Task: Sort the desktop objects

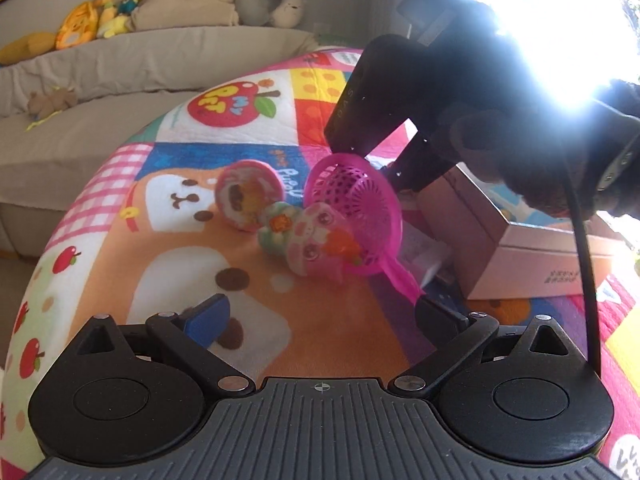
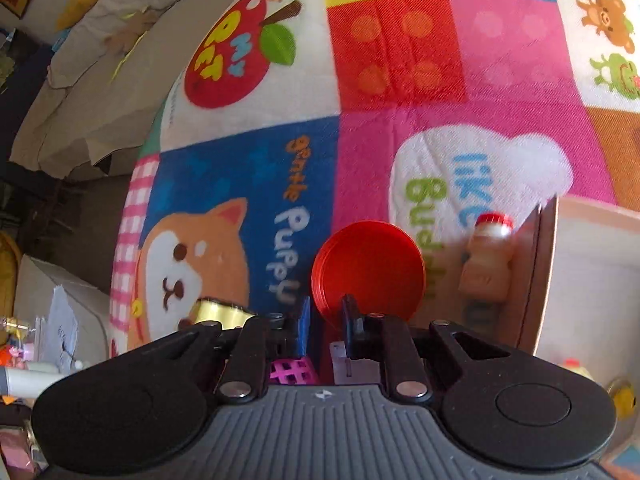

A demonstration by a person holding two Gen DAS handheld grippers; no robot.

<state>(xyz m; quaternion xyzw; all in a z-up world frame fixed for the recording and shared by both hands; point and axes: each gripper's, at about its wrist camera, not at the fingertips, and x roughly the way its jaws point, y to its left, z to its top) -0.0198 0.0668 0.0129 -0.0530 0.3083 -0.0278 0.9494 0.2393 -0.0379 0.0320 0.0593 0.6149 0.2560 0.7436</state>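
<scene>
My right gripper [image 2: 325, 312] is shut on the near edge of a red round lid [image 2: 372, 268], which it holds just above the colourful play mat [image 2: 400, 120]. A small pale bottle with a red cap [image 2: 488, 256] lies right of the lid, against the box wall. In the left wrist view the right gripper's black body [image 1: 384, 96] points down behind a pink mesh strainer [image 1: 360, 204]; the lid is hidden there. A pink doll toy [image 1: 316, 240] and a round pink toy [image 1: 248, 196] lie beside the strainer. My left gripper [image 1: 320, 312] is open above the mat, with nothing between its fingers.
A cardboard box [image 1: 540, 248] stands on the mat at the right, and its wall [image 2: 580, 272] shows beside the bottle. A grey sofa [image 1: 120, 80] with plush toys runs behind the mat. A gold object [image 2: 220, 310] lies left of the right fingers. Window glare whitens the upper right.
</scene>
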